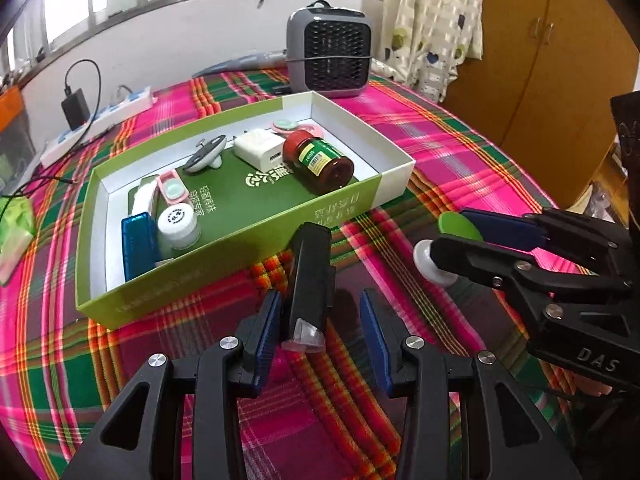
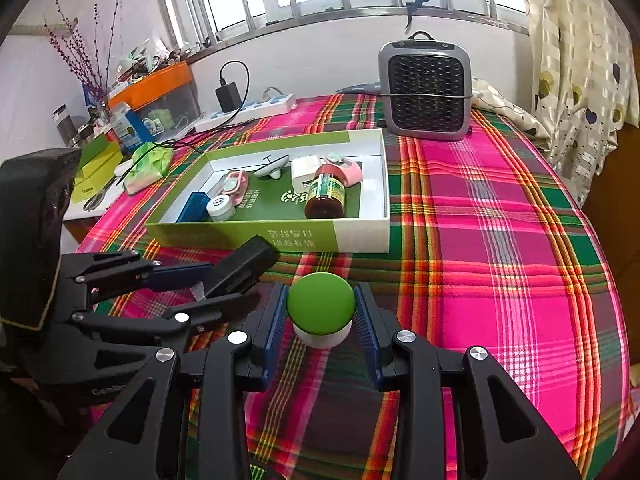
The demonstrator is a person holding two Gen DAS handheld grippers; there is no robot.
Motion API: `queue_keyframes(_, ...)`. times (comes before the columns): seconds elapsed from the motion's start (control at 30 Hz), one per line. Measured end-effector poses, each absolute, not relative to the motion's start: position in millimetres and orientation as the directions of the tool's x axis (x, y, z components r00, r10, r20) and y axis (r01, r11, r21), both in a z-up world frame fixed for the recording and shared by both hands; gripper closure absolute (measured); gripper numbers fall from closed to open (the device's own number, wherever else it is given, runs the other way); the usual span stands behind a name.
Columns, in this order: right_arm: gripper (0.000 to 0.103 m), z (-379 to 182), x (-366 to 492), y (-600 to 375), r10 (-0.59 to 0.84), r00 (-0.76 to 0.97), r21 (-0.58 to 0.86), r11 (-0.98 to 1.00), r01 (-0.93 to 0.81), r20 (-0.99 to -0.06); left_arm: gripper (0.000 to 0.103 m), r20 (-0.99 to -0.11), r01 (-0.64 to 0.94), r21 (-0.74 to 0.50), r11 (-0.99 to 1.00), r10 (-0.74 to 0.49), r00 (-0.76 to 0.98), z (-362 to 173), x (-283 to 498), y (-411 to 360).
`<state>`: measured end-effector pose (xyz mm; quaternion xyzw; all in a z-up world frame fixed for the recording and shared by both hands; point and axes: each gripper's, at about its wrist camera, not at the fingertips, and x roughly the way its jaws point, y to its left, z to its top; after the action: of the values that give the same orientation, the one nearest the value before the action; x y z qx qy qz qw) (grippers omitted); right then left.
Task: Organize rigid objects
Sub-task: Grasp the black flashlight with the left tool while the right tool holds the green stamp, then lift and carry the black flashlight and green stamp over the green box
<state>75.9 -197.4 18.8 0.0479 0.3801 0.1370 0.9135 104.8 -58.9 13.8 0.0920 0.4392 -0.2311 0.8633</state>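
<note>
I have the right claw (image 2: 321,316) clamped on a small jar with a green lid (image 2: 321,305) and a white body, both blue pads pressing the lid's sides. It hangs above the plaid cloth (image 2: 500,260), short of the green-and-white box (image 2: 360,236) that lies ahead of the fingers. I judge it is gripped by the lid because that is its widest, firmest part.

The left claw (image 1: 320,316) stands wide apart around a black flashlight-like stick (image 1: 310,276) with a clear end cap. Its left pad (image 1: 266,320) lies against the stick, while the right pad is well clear, so I read no real grip. The stick points from between the fingers toward the box's near wall, touching or almost touching it.

Ahead of both claws, the box already holds a brown bottle with a red cap (image 1: 318,162), a white charger cube (image 1: 260,150), a small white jar (image 1: 178,226) and a blue case (image 1: 138,246).

Hard to tell: whether the stick rests on the cloth or is lifted, and what it truly is. The jar's base is hidden by my own fingers in the right view.
</note>
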Motion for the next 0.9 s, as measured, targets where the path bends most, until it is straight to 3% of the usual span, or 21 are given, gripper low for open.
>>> queue_keyframes(0.37, 0.068, 16.1, 78.2, -200.9, 0.301, 0.665, 0.201, 0.954, -0.224, -0.683, 0.064, -0.797, 0.448, 0.046, 0.893, -0.237, 0.555, 11.3, 113.2, -62.8)
queue_keyframes(0.9, 0.068, 12.2, 84.0, -201.4, 0.297, 0.65, 0.198, 0.955, -0.223, -0.7, 0.064, -0.812, 0.443, 0.037, 0.896, -0.232, 0.536, 7.4, 122.9, -68.1)
